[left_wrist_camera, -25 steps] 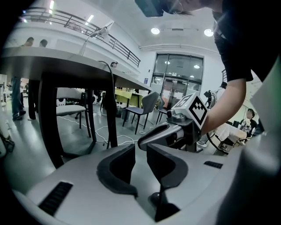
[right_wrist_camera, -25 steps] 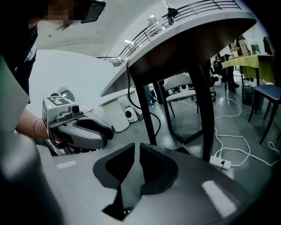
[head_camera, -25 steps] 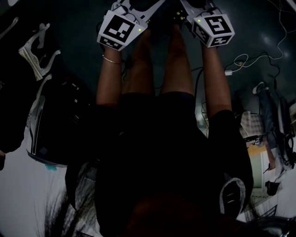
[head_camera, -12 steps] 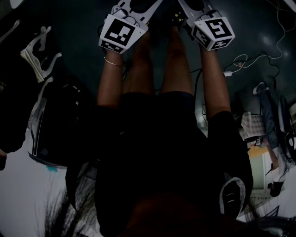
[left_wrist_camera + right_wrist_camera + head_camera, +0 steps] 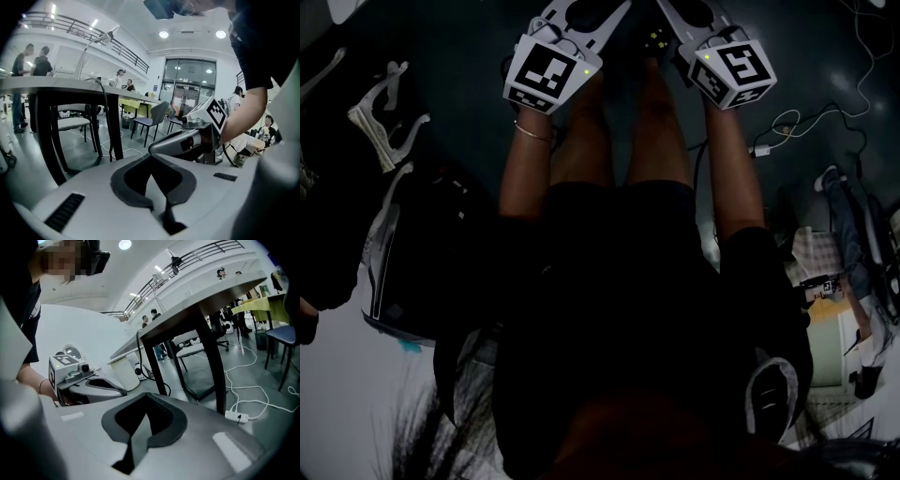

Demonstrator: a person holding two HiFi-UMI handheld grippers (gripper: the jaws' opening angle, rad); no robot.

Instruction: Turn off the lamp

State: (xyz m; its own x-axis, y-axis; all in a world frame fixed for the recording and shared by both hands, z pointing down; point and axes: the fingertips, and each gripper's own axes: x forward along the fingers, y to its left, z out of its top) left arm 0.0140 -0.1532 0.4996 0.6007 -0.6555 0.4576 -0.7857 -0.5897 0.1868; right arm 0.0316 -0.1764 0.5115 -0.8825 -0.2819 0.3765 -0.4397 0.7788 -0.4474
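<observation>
Left gripper (image 5: pixel 151 159): jaws together, empty. Right gripper (image 5: pixel 144 401): jaws just been closing, now together, nothing between. Lamp (image 5: pixel 108 34) on table (image 5: pixel 70 84), upper left of left gripper view, well apart from both grippers.

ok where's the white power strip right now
In the right gripper view the white power strip lies on the floor at lower right, just right of the foot of the black table leg.
</observation>
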